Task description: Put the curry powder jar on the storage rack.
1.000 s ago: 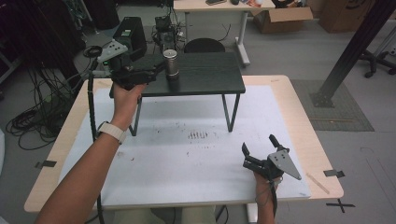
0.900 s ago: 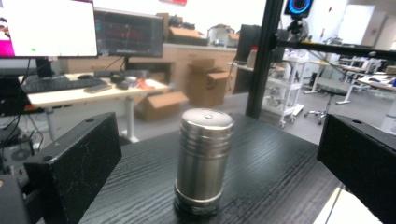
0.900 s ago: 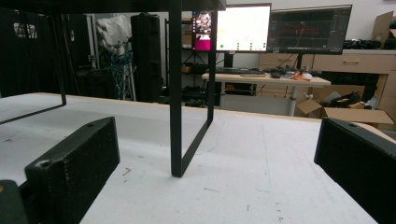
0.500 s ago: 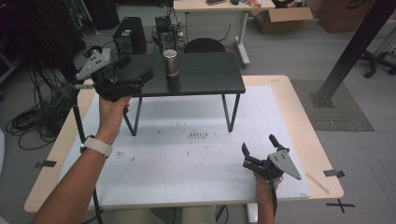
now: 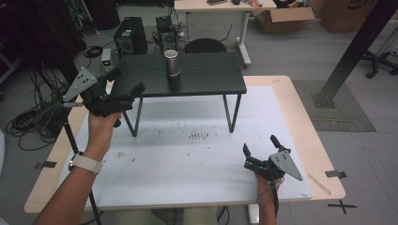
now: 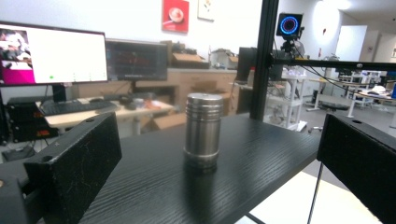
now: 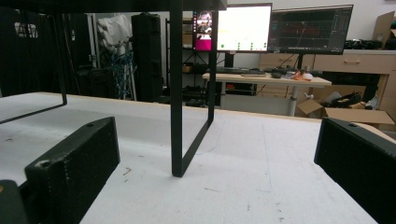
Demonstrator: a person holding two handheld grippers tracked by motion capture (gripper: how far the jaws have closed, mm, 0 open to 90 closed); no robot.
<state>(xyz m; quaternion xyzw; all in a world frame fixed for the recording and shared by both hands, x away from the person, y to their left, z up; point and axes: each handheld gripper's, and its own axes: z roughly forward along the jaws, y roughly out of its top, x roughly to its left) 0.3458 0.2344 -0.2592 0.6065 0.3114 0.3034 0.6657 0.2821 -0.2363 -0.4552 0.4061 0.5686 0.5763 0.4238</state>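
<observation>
Steel canister point(image 6: 202, 129) upright on black shelf point(image 5: 197, 79). Left gripper point(image 5: 123, 84) at shelf's left end, jaws wide open, level with it. Advise: advance straight, centre canister between jaws, close mid-body. Right gripper point(image 5: 263, 150) spread open, resting on worktop point(image 5: 187, 159)

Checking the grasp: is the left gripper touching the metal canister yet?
Apart. The left gripper view shows the metal canister standing free on the black shelf, well beyond the left gripper and its open jaws.

No text, label or number can be read anywhere. The monitors point(image 7: 243, 27) far beyond the right gripper's fingers point(image 7: 70, 172) show blurred screens, and the metal canister point(image 6: 202, 129) between the left gripper's fingers point(image 6: 74, 163) bears no legible marking.
</observation>
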